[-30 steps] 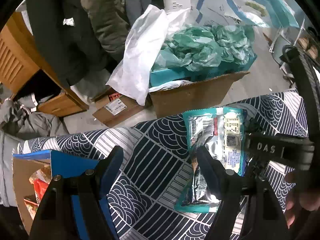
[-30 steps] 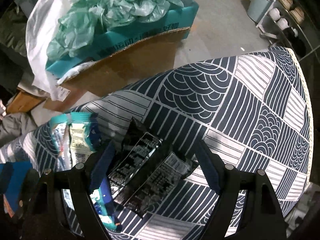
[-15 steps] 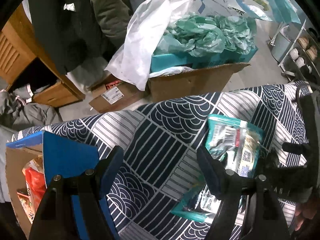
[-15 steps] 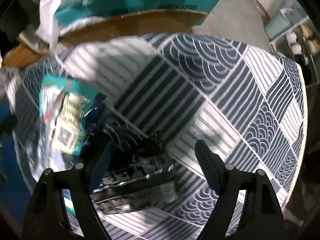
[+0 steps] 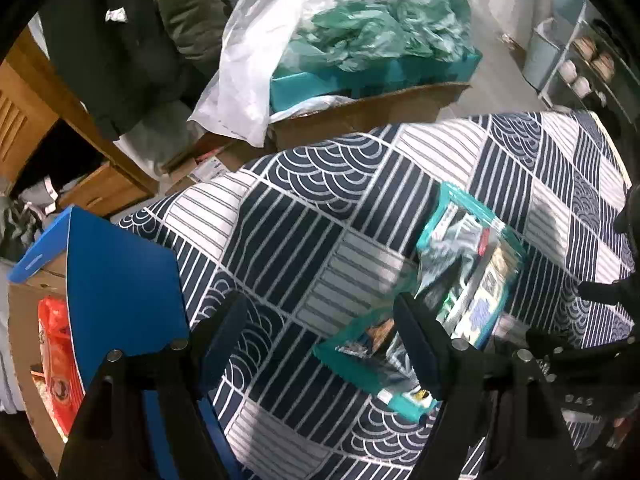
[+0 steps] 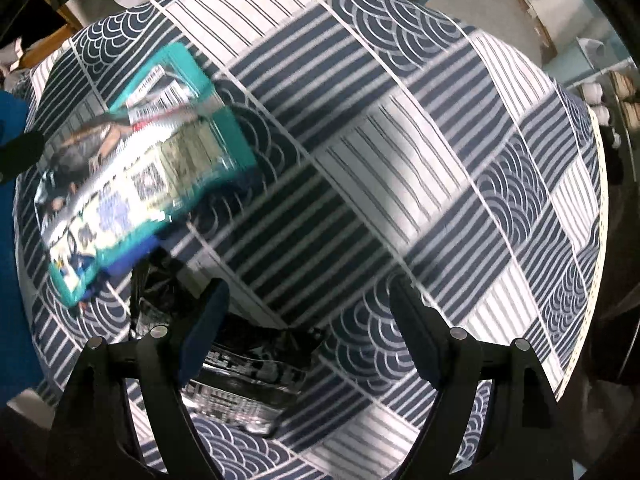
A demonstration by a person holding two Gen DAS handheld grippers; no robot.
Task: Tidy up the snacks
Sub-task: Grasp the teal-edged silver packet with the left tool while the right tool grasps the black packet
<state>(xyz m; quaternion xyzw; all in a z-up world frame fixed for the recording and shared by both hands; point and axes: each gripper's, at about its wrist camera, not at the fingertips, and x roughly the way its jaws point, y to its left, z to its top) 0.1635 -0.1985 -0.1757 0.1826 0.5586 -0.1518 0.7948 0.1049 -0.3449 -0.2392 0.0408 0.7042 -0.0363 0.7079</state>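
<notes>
Fingers of the left gripper (image 5: pixel 320 328) stand well apart, nothing between the pads, released. Bare patterned cloth shows in the gap. Right-hand finger (image 5: pixel 420 344) of this gripper overlaps the near end of the teal foil snack packet with silver back and printed labels (image 5: pixel 468 276); contact cannot be told from this view. Packet lies flat on the table covered in navy-and-white cloth of wave and stripe squares (image 5: pixel 320 208), toward the table's right side in the left wrist view, lengthwise away from the camera. A second teal wrapper end (image 5: pixel 360 356) pokes out beneath it, toward the near edge.

Right gripper (image 6: pixel 308 320) also spread wide, pads gripping nothing. Black glossy snack packet with white print (image 6: pixel 244 368) lies on the cloth just below and inside the left-hand finger (image 6: pixel 204 332), partly hidden by it; the other finger (image 6: pixel 416 344) is clear of it, over bare cloth. Whether the nearer pad touches the black packet cannot be told. Teal packet sits up and left of these fingers in the right wrist view, near the table's left edge, blurred.

Open cardboard box with blue flap (image 5: pixel 116 296) stands at the table's left corner in the left wrist view, red packets (image 5: pixel 56 356) inside. Beyond the far edge, on the floor: brown carton of crumpled green plastic (image 5: pixel 372 44).
</notes>
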